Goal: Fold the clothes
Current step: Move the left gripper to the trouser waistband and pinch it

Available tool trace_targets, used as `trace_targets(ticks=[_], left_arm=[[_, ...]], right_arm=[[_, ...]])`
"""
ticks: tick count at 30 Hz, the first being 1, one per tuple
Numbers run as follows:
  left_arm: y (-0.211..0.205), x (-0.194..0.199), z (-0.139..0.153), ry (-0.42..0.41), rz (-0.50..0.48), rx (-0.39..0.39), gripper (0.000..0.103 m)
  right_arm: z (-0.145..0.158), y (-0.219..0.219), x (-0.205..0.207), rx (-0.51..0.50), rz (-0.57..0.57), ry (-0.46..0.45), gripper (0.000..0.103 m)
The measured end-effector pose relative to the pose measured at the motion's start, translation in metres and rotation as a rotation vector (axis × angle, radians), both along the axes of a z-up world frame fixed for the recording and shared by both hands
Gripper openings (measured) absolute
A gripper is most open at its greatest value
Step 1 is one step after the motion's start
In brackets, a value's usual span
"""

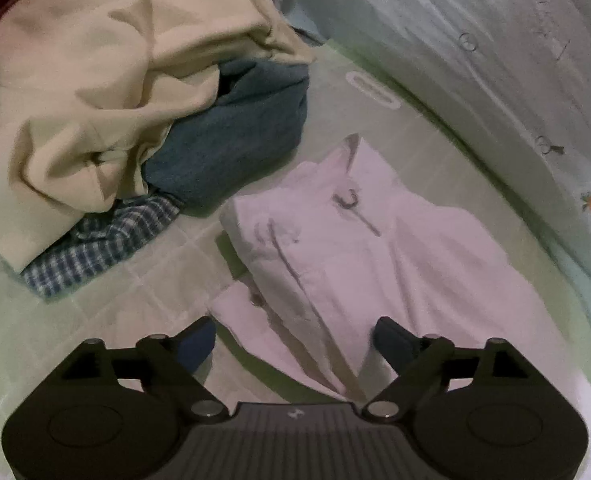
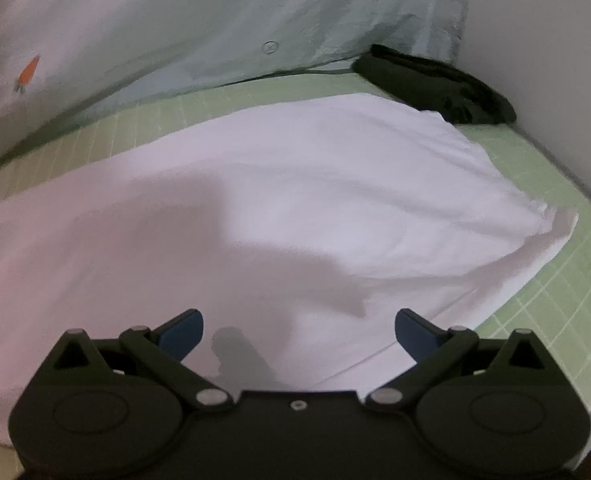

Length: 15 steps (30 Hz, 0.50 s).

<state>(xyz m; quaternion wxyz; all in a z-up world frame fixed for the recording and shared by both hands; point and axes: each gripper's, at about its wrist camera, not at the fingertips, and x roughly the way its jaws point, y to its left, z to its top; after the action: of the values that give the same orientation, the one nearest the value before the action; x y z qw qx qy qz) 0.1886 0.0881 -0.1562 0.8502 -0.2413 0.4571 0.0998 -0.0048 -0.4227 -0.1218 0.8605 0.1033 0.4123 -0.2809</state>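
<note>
A white collared shirt (image 1: 347, 240) lies spread on the green grid mat (image 1: 95, 320), collar toward the far side. My left gripper (image 1: 295, 340) is open and empty, hovering just above the shirt's near edge. In the right wrist view the shirt's white body (image 2: 295, 200) stretches across the mat (image 2: 555, 300). My right gripper (image 2: 299, 332) is open and empty, low over the shirt's near part, with its shadow on the cloth.
A pile of clothes stands at the left: a beige garment (image 1: 95, 80), a blue one (image 1: 235, 140) and a checked one (image 1: 103, 244). A pale sheet with a carrot print (image 1: 495, 60) borders the far side. A dark bundle (image 2: 435, 84) lies by the white wall (image 2: 555, 40).
</note>
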Motion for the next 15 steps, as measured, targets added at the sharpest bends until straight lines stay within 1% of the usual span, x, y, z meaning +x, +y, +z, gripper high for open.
trace_targets(ticks=[2,4,6,8,10,11,14,15], left_arm=[[0.008,0.004,-0.006,-0.006,0.002,-0.032,0.091],[0.013,0.008,-0.012,-0.003,-0.007,-0.057,0.091],[0.016,0.013,-0.016,0.0,-0.014,-0.065,0.092],[0.018,0.018,-0.018,-0.003,-0.014,-0.079,0.092],[0.021,0.022,-0.019,-0.014,-0.013,-0.092,0.09],[0.022,0.024,-0.02,-0.019,-0.013,-0.099,0.087],[0.026,0.031,-0.02,-0.039,-0.009,-0.11,0.053],[0.028,0.032,-0.019,-0.043,-0.003,-0.133,0.034]], right_arm=[[-0.001,0.007,0.005,-0.027,0.001,0.021,0.103],[-0.002,0.01,0.006,-0.013,-0.023,0.026,0.103],[-0.004,0.01,0.009,0.009,-0.045,0.024,0.103],[-0.005,0.015,0.01,0.008,-0.05,0.038,0.103],[-0.006,0.018,0.01,0.004,-0.044,0.055,0.103],[-0.007,0.019,0.009,0.001,-0.048,0.059,0.103],[-0.01,0.014,0.006,0.007,-0.082,0.059,0.103],[-0.012,0.012,0.006,0.01,-0.093,0.059,0.103]])
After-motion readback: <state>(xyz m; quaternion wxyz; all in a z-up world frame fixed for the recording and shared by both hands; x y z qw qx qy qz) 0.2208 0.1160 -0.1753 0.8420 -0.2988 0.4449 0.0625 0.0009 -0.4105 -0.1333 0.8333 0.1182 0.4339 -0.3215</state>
